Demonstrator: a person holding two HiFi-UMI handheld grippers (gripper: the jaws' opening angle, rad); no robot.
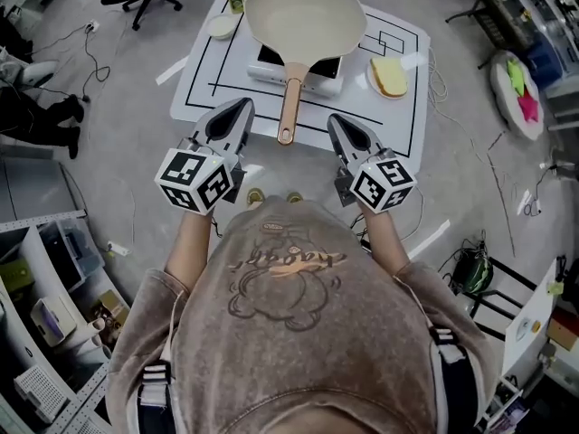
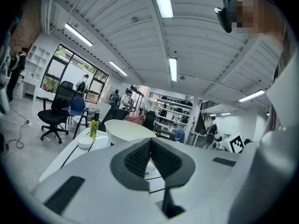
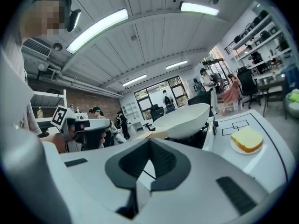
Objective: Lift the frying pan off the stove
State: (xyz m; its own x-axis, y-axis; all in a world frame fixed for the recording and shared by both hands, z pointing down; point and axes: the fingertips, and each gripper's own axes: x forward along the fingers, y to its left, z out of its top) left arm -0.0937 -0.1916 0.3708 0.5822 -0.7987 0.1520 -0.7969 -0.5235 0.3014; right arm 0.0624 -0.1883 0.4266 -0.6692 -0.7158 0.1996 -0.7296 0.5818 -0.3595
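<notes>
Risks knocking the frying pan askew on the stove, approaching with left gripper and right gripper closed, empty.

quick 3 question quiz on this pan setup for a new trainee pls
1. True or false: the frying pan sits on the stove.
2. The pan's handle points: A) toward the person B) away from the person C) sideways along the table edge.
3. Fill in: the left gripper and the right gripper each have their jaws ___, with nothing held.

Key: 1 true; 2 A; 3 shut.
</notes>
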